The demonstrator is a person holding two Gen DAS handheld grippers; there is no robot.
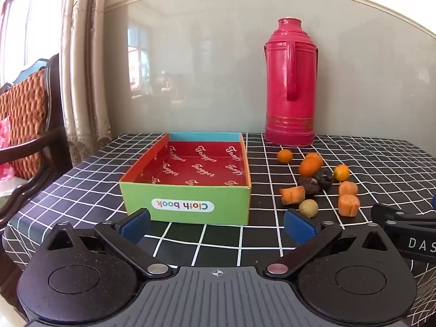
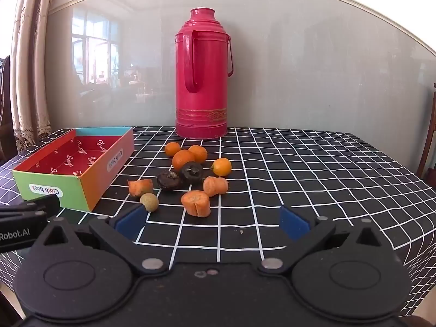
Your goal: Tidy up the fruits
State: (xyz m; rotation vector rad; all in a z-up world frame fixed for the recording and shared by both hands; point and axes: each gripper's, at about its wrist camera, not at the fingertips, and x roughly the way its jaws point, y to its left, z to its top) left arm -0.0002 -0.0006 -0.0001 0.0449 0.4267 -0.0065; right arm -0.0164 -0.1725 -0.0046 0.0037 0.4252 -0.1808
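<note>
Both grippers hang low over the near edge of the table (image 2: 313, 169), each with its blue pads spread wide and nothing between them. Straight ahead of the left gripper (image 1: 218, 224) sits the empty cardboard box (image 1: 188, 188), its green wall just beyond the pads. The fruit lies loose on the checked cloth, ahead and slightly left of the right gripper (image 2: 212, 222): small round oranges (image 2: 183, 159), two dark wrinkled fruits (image 2: 191, 172), three cut orange chunks (image 2: 196, 203) and a pale little ball (image 2: 149, 202) closest to its left pad.

All of it looks light. I'd guess the round ones will roll if nudged, so they want pinching across the middle; the chunks have flat cut faces that should sit steadier between pads. The dark fruits look soft, so a gentle squeeze seems wise.
</note>
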